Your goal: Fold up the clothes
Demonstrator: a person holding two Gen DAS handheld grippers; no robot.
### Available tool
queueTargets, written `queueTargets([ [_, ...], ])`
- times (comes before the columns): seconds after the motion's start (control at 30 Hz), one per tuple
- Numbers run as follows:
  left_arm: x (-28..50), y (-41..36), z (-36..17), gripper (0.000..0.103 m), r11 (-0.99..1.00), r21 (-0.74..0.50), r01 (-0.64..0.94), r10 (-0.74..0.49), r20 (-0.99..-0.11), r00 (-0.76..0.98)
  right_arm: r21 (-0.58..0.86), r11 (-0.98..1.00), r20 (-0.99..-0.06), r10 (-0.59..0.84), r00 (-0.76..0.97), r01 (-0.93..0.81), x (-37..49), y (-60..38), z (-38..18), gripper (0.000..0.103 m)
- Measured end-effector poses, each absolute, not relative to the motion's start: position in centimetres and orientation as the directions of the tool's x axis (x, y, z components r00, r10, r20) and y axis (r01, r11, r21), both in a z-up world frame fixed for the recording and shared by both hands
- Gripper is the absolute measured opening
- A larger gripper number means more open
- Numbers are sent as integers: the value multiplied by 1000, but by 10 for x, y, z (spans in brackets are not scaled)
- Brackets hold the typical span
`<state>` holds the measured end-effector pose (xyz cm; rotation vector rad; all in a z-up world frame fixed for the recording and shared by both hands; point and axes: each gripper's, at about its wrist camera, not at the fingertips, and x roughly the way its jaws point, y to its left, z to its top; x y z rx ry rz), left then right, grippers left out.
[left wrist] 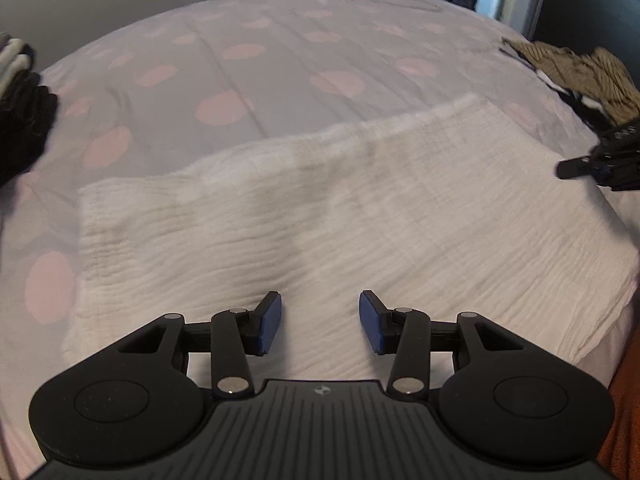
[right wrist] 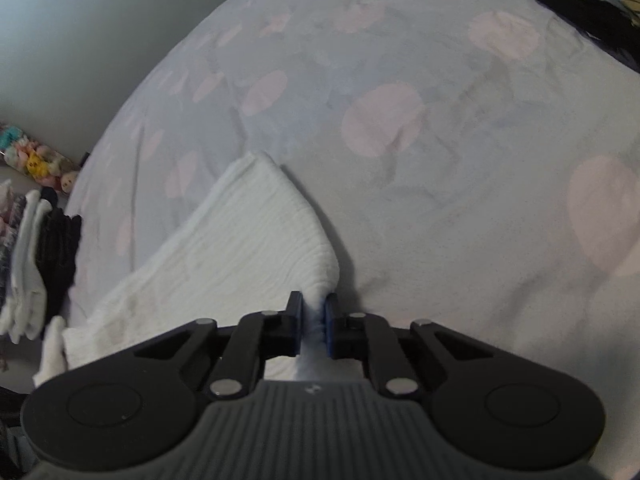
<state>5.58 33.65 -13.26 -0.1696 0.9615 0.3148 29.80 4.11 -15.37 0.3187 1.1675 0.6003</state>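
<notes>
While my right gripper (right wrist: 313, 326) pinches the white crinkled cloth's (right wrist: 248, 240) right edge, my left gripper (left wrist: 320, 322) hovers spread above its near middle. Its long axis runs left-right across the bed (left wrist: 280, 60).

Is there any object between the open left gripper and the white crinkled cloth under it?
Nothing visible: the left gripper hangs open directly over the white crinkled cloth, with only bare cloth between its pads.

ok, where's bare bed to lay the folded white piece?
Free: the dotted bedspread beyond the white cloth, between the dark stack and the striped pile. Crowded: both side edges. Right gripper pinches the cloth's edge; left gripper is open.
</notes>
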Motion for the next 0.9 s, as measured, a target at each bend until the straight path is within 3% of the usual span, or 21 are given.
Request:
queueTargets([
  [0.33, 1, 418, -96, 51, 728, -151, -669, 305, -803, 513, 612, 683, -661, 719, 217, -398, 256, 95, -58, 11],
  [0.53, -15, 447, -113, 51, 640, -239, -730, 240, -841, 485, 608, 644, -647, 741, 180, -464, 225, 177, -20, 11],
  [0.7, -23, 462, -118, 49, 603, -280, -747, 208, -849, 486, 582, 620, -667, 734, 127, -527, 193, 255, -17, 11],
  [0.9, -42, 482, -122, 48, 532, -345, -773, 192, -840, 507, 571, 570, -710, 704, -7, -591, 146, 332, -50, 10],
])
